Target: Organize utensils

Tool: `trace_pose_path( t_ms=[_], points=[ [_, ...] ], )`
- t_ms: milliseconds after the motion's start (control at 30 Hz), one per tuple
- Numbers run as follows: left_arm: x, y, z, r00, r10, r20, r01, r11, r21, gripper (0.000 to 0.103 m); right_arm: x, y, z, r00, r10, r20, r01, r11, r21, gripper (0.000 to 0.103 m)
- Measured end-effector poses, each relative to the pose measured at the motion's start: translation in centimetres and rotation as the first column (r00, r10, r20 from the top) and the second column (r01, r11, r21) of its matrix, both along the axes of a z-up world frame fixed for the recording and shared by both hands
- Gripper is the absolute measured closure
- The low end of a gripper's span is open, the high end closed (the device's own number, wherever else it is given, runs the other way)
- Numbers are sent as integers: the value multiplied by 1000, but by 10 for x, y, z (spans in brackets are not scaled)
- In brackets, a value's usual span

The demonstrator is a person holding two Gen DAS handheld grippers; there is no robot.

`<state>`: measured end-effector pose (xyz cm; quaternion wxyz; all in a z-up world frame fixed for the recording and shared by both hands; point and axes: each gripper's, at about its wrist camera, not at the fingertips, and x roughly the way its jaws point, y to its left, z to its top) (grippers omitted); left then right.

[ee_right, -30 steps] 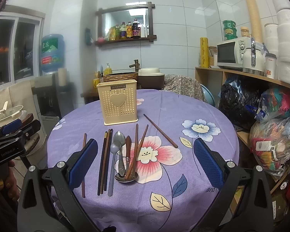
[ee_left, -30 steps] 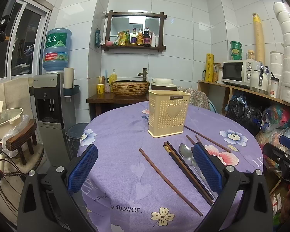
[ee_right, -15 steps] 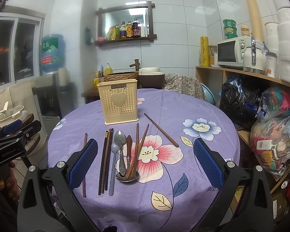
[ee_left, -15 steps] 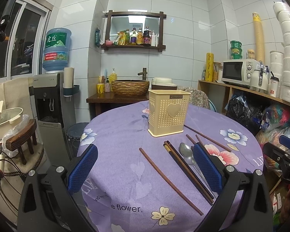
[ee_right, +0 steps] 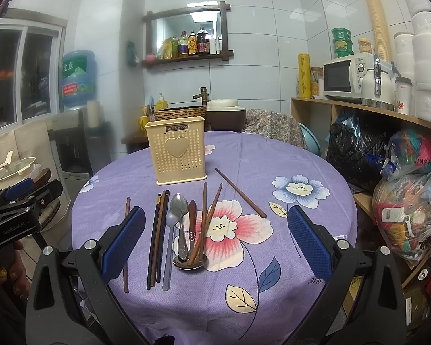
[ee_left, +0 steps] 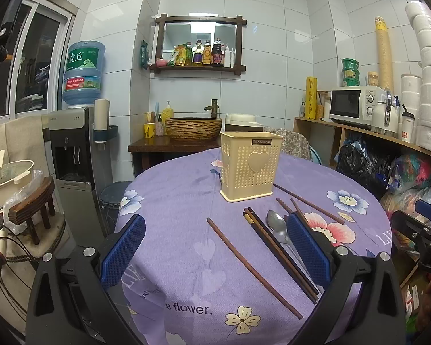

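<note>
A cream perforated utensil holder [ee_right: 177,151] [ee_left: 251,166] with a heart on its front stands upright on the round table with a purple cloth [ee_right: 301,230]. In front of it lie several brown chopsticks [ee_right: 157,235], metal spoons [ee_right: 177,205] and one separate chopstick [ee_right: 240,192]. A single chopstick [ee_left: 252,268] lies apart at the left in the left wrist view. My right gripper [ee_right: 215,241] hovers open above the near utensils. My left gripper [ee_left: 215,247] is open over the table's left side, holding nothing.
A water dispenser [ee_left: 71,149] and a small wooden stool [ee_left: 33,201] stand left of the table. Shelves with a microwave [ee_left: 353,103] and bags [ee_right: 408,189] line the right wall. A basin [ee_left: 194,128] sits behind the table.
</note>
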<state>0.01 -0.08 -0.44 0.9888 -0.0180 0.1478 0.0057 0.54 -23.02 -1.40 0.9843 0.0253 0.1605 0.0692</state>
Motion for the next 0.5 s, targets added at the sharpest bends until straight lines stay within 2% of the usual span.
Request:
trace_pose_path(
  t_ms=[500],
  points=[
    [1, 0, 0, 1000, -1, -2, 1, 1000, 1, 5, 0, 0, -1, 1000, 1, -2, -1, 1000, 3, 5]
  ],
)
